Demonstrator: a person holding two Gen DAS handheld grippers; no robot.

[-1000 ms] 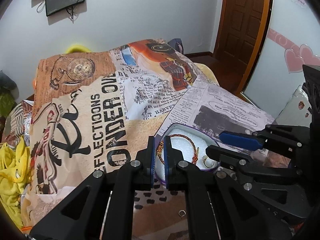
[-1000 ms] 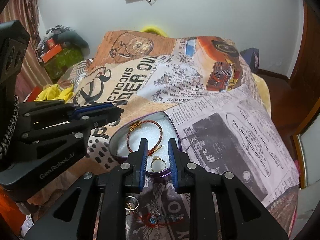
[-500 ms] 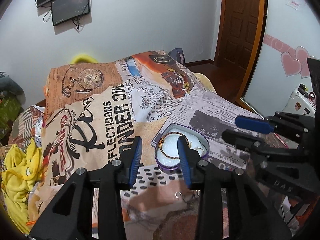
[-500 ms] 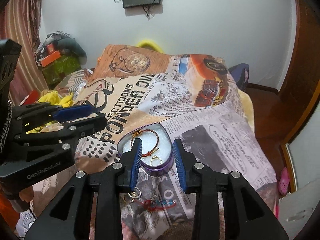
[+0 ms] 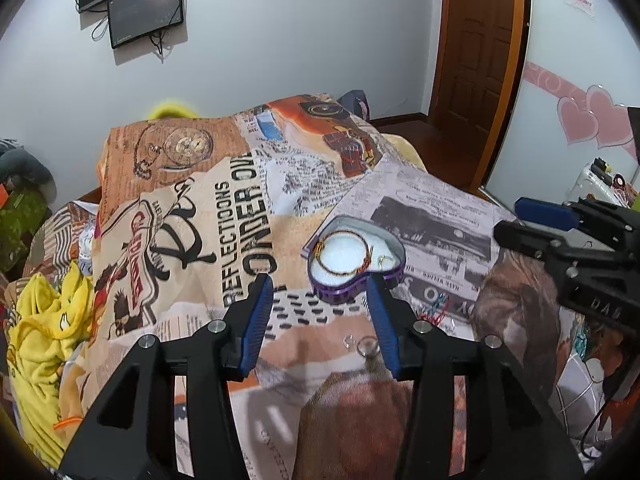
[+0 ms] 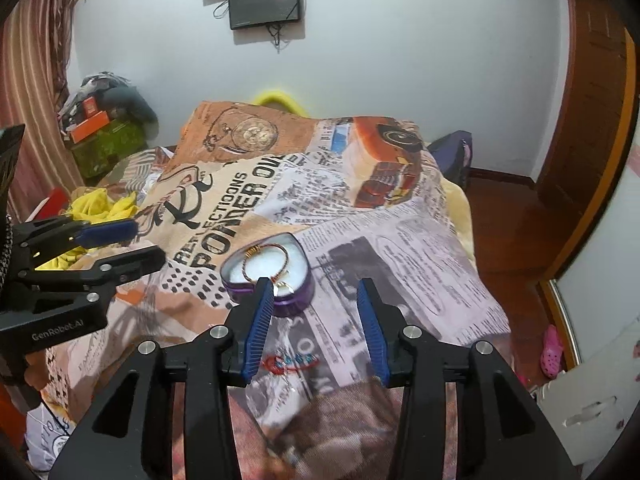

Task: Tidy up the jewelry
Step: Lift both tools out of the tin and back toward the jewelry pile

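Ribbed blue jaws on both grippers gape empty above heart-shaped purple tin (image 5: 357,268) holding braided bracelet (image 5: 340,254).

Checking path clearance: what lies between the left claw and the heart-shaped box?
In the left wrist view, only bare printed bedspread separates the open left claw from the heart-shaped box.

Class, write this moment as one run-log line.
left gripper: open | right gripper: open | purple heart-shaped tin: holds red-gold bracelet, gold ring | loose rings: on blanket
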